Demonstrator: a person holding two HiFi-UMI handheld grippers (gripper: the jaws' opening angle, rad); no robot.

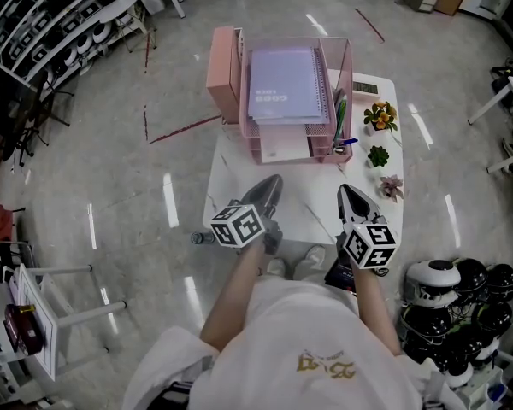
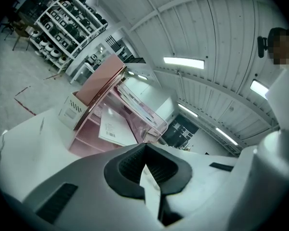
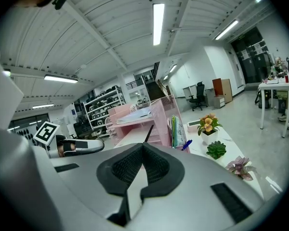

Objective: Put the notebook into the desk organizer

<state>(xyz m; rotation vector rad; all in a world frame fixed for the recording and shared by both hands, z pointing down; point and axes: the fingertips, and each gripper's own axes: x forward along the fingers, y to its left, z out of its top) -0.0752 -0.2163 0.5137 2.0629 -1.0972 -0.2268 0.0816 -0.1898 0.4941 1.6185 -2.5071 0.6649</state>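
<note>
A lavender notebook (image 1: 284,84) lies flat on the top tray of the pink desk organizer (image 1: 348,62), at the far end of the white table (image 1: 316,216). In the left gripper view the notebook (image 2: 137,102) sits in the organizer (image 2: 89,129) ahead. My left gripper (image 1: 272,184) hovers over the table's near half, shut with nothing in it. My right gripper (image 1: 346,193) is beside it, also shut and holding nothing. Both point toward the organizer (image 3: 147,121) and stand well short of it. The jaws (image 2: 145,150) (image 3: 142,147) meet at their tips in both gripper views.
A printed sheet (image 1: 282,143) lies in the lower tray, and pens (image 1: 339,122) stand in the side slot. Three small potted plants (image 1: 380,116) line the table's right edge. Helmets (image 1: 462,293) sit on the floor at the right, shelving (image 1: 51,24) at far left.
</note>
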